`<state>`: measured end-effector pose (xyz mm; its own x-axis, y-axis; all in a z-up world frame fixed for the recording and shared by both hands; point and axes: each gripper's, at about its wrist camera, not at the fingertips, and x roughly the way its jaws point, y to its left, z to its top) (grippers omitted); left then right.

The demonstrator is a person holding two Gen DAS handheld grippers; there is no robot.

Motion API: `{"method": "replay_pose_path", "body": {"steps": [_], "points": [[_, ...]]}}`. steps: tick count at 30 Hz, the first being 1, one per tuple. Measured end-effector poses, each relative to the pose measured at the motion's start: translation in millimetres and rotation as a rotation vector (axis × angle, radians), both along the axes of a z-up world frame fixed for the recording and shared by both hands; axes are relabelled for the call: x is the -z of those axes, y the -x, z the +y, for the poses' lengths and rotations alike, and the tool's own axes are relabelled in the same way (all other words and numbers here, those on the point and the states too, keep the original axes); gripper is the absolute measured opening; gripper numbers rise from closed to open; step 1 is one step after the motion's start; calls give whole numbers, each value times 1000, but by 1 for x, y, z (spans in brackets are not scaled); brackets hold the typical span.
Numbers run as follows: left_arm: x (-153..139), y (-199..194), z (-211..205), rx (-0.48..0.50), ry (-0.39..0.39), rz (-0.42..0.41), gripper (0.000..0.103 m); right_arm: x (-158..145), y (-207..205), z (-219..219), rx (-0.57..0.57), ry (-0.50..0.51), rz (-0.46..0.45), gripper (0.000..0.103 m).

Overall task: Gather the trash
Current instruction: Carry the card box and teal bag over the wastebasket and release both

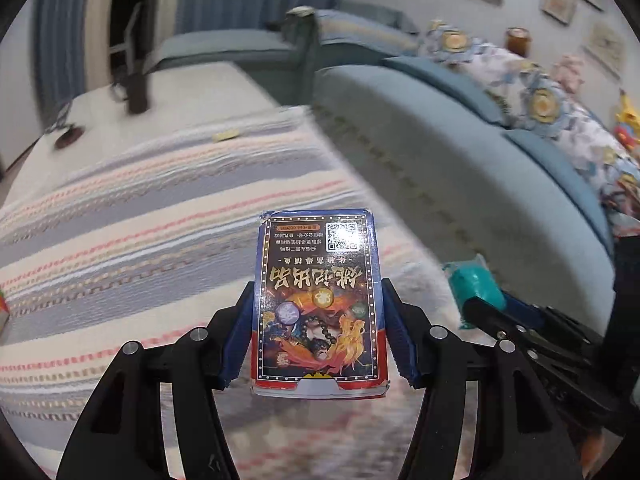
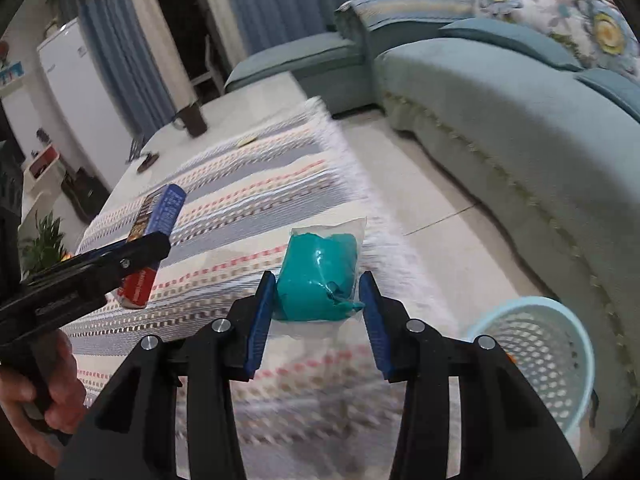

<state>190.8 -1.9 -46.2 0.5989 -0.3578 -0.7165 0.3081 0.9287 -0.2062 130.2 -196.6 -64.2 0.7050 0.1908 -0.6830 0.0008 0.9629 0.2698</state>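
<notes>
Both wrist views look steeply down (close in) over one striped rug (image 1: 140, 208)

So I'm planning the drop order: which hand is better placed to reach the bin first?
Probably the right. In its own view the right gripper, holding the teal packet, has the pale blue basket just beside it; the left gripper, holding the card box, is farther away.

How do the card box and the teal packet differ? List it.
The card box is a stiff, flat, printed rectangle; the teal packet is a soft, lumpy, plain wad in clear wrap. The card box sits in the left gripper, the teal packet in the right gripper. Both are clamped and lifted off the striped rug.
</notes>
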Motion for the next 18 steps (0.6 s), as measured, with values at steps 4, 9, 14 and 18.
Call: {"method": "replay_pose_path", "body": {"steps": [4,9,14,18], "points": [[-13,17,-48,78,16,-16,57,-16,26,-49,84,13,-14,40],[-6,40,-121,201,22,10,57,-7,49,-110,195,26,32,40],[20,55,-179,311,15,88,57,38,58,-163,291,-24,173,40],[54,68,-214,392,20,182,58,80,64,-191,339,-74,284,42]]}}
